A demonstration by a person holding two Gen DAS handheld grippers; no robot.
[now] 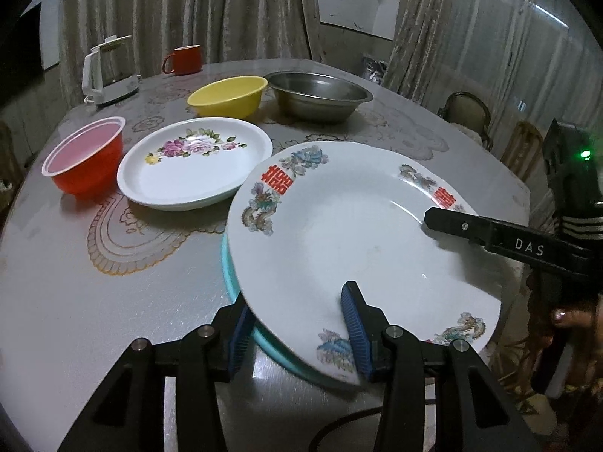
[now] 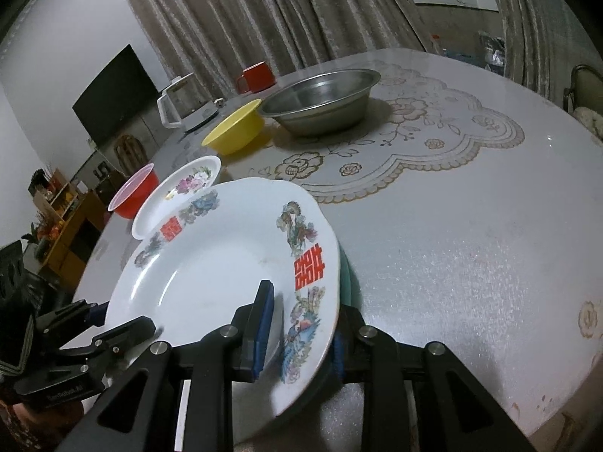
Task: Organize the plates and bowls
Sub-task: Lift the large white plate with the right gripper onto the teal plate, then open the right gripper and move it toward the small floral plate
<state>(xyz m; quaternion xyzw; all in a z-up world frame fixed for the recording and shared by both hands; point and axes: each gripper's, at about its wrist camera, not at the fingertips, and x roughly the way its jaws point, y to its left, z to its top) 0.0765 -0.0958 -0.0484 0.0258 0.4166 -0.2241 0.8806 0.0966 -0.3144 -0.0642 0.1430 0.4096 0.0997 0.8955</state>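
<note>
While both the left gripper (image 1: 297,333) and right gripper (image 2: 299,329) clamp opposite rims of the dragon plate (image 1: 350,241), its glazed, brittle ceramic favours rim holds near the table (image 1: 94,301) edge

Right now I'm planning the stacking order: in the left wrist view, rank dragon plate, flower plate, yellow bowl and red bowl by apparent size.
1. dragon plate, though nearest the camera
2. flower plate
3. yellow bowl and red bowl look alike; unranked

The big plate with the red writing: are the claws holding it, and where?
Yes. Both claws pinch the big plate by its rim: the left claw at the near edge, the right claw at the opposite side.
</note>
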